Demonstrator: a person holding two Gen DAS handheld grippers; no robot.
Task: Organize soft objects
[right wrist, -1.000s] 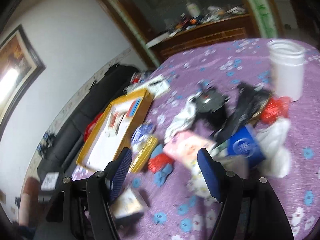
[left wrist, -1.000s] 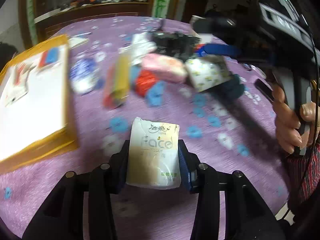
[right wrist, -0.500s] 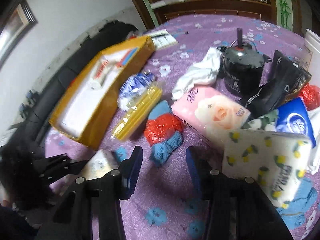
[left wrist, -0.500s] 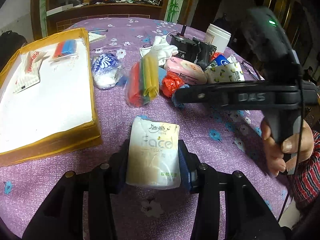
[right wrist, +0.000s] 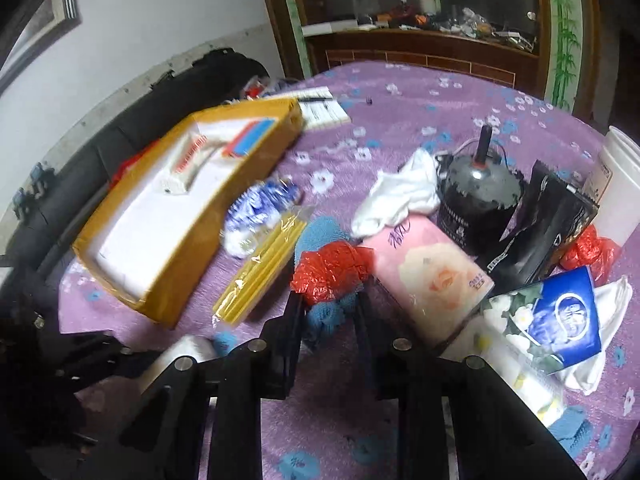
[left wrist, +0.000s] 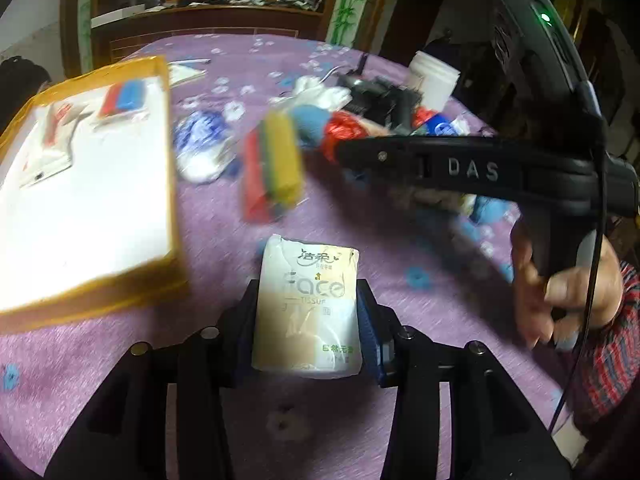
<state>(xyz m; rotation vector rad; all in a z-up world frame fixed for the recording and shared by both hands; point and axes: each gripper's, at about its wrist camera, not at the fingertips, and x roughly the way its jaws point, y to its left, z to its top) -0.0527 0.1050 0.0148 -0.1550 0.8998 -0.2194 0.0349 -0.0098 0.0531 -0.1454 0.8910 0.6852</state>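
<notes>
Sorting has barely started, I judge: two small packs lie in my yellow tray point(right wrist: 168, 268), while most soft things sit heaped on the bench point(left wrist: 224, 240). My left gripper point(left wrist: 307, 316) holds the tissue pack point(left wrist: 307, 312) squeezed between its pads, the tray at ten o'clock from it. My right gripper point(right wrist: 330, 312) stands narrowly parted around the blue knit piece point(right wrist: 324, 316), the red bag point(right wrist: 328, 270) at twelve o'clock just beyond its tips, the pink tissue pack point(right wrist: 432, 268) at two o'clock.

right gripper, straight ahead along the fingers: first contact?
Probably the blue knitted cloth already between the right gripper fingers, with the red plastic bag directly behind on top of it. Depth is unclear; jaws are narrowed but contact isn't evident.
</notes>
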